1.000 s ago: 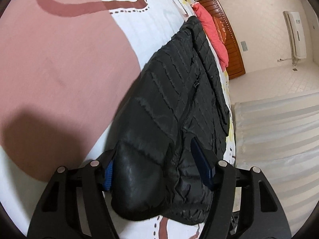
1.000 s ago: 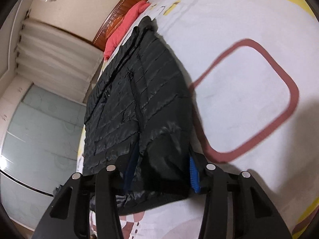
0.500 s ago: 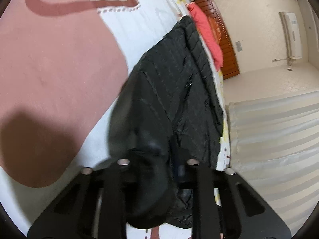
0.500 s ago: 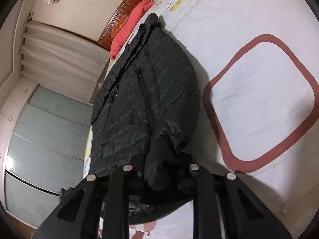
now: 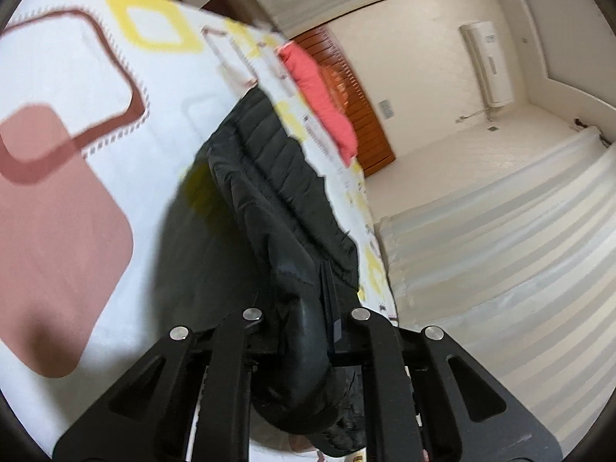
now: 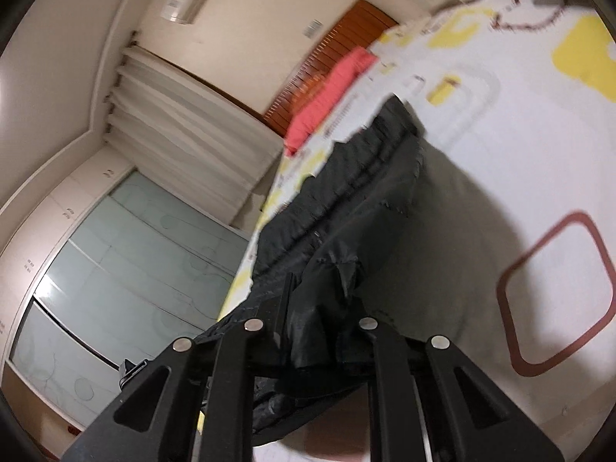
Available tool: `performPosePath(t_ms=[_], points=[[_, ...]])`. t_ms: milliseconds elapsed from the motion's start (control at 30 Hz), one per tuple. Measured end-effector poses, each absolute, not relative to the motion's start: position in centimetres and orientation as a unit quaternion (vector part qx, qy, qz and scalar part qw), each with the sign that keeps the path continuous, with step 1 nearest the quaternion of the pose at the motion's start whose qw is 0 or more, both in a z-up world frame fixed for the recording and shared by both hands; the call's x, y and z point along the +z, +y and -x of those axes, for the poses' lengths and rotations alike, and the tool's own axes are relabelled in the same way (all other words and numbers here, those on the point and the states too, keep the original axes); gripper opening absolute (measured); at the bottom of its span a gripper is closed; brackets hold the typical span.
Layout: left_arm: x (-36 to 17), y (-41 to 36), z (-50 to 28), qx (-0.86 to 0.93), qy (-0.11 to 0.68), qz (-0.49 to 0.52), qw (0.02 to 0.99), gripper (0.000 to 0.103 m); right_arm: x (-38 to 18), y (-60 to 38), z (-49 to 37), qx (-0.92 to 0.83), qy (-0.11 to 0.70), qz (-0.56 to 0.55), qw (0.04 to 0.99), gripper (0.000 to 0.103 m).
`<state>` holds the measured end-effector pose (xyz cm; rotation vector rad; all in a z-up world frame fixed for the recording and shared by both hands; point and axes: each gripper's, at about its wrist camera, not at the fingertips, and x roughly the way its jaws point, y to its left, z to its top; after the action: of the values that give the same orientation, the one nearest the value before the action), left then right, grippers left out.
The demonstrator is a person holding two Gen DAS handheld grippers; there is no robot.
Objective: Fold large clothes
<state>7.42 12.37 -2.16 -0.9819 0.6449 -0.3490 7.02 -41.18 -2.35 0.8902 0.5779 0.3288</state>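
A black quilted puffer jacket (image 5: 269,177) lies lengthwise on a bed, and its near end is lifted off the cover. My left gripper (image 5: 304,300) pinches one near corner; its jaws are still closing on the bunched fabric, which hides one finger. In the right wrist view the same jacket (image 6: 358,200) stretches away toward the headboard. My right gripper (image 6: 319,304) is shut on the other near corner, and folds of fabric hang down between and below its fingers.
The bed cover (image 5: 77,231) is white with brown and yellow shapes. A red pillow (image 5: 319,88) lies against the wooden headboard (image 5: 358,115). Pale curtains (image 5: 500,250) and a frosted-glass wardrobe (image 6: 115,269) stand beside the bed.
Both grippers closed on the jacket's near corners, then rose with them. The jacket's near end came up off the cover, and both views tipped up toward the headboard and wall.
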Motion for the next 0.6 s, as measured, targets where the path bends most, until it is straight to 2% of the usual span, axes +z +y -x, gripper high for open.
performPosePath(t_ms=[367,600], points=[[3.5,13.9,-4.4,-0.19,0.251,0.458,0.832,0.012,3.2,-40.6,-5.0,0.193,0.215,-0.403,0.868,0.015],[3.2,13.5,-12.7,-0.179,0.271,0.449,0.833,0.012,2.5,-41.4,-11.8,0.193,0.225,-0.412,0.861,0.015]])
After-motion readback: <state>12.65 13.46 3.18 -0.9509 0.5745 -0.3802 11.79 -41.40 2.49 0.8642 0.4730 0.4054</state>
